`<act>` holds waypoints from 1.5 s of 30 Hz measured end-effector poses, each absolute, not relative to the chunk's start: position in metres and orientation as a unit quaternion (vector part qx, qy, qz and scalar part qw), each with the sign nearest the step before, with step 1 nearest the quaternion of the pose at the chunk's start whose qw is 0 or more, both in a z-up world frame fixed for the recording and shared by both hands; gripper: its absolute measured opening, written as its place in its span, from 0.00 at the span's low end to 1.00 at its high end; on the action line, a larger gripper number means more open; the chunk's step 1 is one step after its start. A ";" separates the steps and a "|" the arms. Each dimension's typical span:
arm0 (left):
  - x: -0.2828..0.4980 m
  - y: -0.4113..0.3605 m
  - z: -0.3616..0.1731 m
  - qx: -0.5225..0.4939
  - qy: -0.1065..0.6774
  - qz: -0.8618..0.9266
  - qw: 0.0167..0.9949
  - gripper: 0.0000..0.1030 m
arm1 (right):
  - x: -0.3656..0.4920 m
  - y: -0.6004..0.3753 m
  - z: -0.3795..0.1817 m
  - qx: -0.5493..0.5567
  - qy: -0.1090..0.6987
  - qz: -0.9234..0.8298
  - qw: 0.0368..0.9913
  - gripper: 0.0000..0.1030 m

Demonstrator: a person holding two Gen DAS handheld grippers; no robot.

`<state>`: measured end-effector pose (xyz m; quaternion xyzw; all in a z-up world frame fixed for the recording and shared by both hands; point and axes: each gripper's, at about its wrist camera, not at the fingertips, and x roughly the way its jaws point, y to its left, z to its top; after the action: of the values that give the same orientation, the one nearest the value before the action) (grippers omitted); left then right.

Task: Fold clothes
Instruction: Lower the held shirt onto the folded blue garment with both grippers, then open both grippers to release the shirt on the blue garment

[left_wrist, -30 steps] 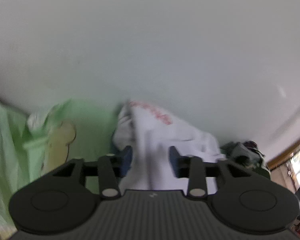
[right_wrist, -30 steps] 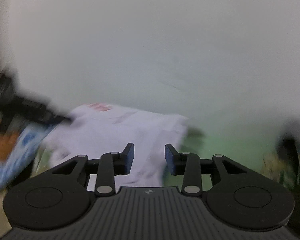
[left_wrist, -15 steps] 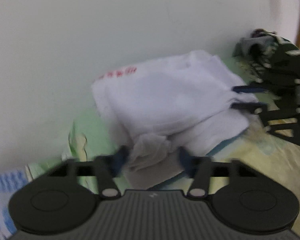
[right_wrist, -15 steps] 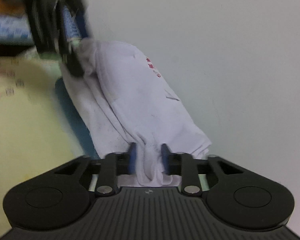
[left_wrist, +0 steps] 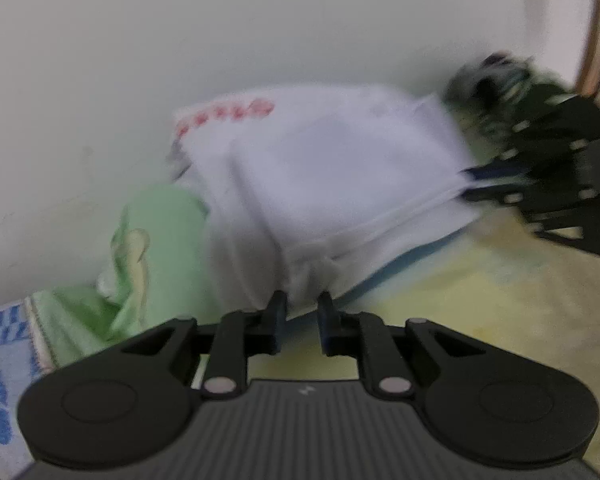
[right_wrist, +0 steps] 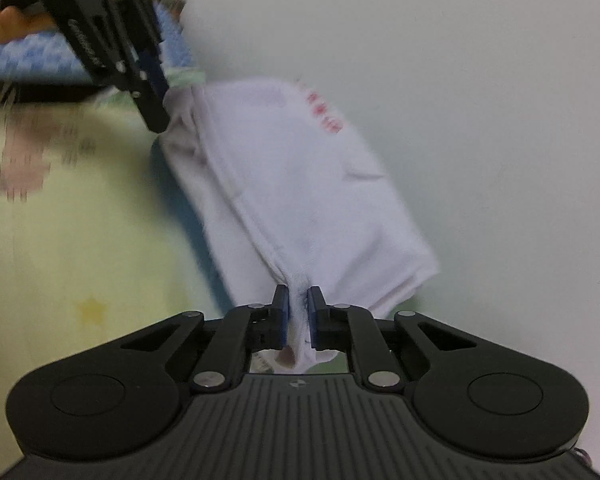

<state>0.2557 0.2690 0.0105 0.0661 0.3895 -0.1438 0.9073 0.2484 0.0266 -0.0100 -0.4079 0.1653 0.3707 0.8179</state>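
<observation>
White cotton garment with red print along one edge is pinched at two corners of its near hem: my right gripper has its jaws clenched on a bunched bit of hem, cloth plainly squeezed between the blue pads, and my left gripper has just been closing its jaws on the other corner, with white cloth between them, though blur keeps me from seeing how deep that bite is. The garment lies partly folded on the pale yellow patterned bed sheet, stretched between my two grips, its far side against the white wall. Its long axis runs from one gripper to the other, along the wall; the red-printed edge lies on the far side, towards the wall and nearer my left grip. My worry is the left corner: a shallow hold could slip once I pull, and the layers would slide apart. Uneven tension between my hands would skew the fold. The crumpled green cloth beside the left corner and the dark patterned garment near the right end could get dragged in.
</observation>
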 end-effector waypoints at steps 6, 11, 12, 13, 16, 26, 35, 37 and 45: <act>0.242 0.286 0.031 0.066 0.381 -0.141 0.911 0.47 | 0.244 0.015 0.026 -0.339 0.163 0.401 0.835 0.27; 0.230 0.286 0.072 0.039 0.324 -0.182 0.928 0.46 | 0.277 -0.006 0.061 -0.171 0.176 0.354 0.903 0.32; 0.237 0.283 0.077 0.020 0.311 -0.186 0.932 0.44 | 0.290 -0.005 0.057 -0.143 0.194 0.343 0.908 0.25; 0.246 0.277 0.079 0.007 0.301 -0.185 0.935 0.46 | 0.302 -0.003 0.053 -0.117 0.211 0.335 0.911 0.21; 0.282 0.254 0.062 0.029 0.304 -0.146 0.941 0.43 | 0.323 0.006 0.036 -0.080 0.234 0.298 0.922 0.21; 0.303 0.250 0.034 0.025 0.316 -0.142 0.938 0.44 | 0.339 0.000 0.012 -0.063 0.260 0.292 0.918 0.20; 0.369 0.221 0.022 -0.004 0.246 0.070 0.967 0.62 | 0.376 0.046 0.005 0.016 0.186 0.205 0.961 0.22; 0.376 0.216 0.004 0.000 0.252 0.074 0.965 0.66 | 0.379 0.055 -0.008 0.001 0.187 0.184 0.965 0.22; 0.383 0.223 -0.022 -0.031 0.250 0.070 0.965 0.76 | 0.401 0.038 -0.042 0.045 0.229 0.174 0.957 0.21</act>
<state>0.3831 0.2229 -0.0223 -0.0306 0.2503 0.0701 0.9651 0.4006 0.0379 -0.0420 0.0454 0.2291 0.1735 0.9567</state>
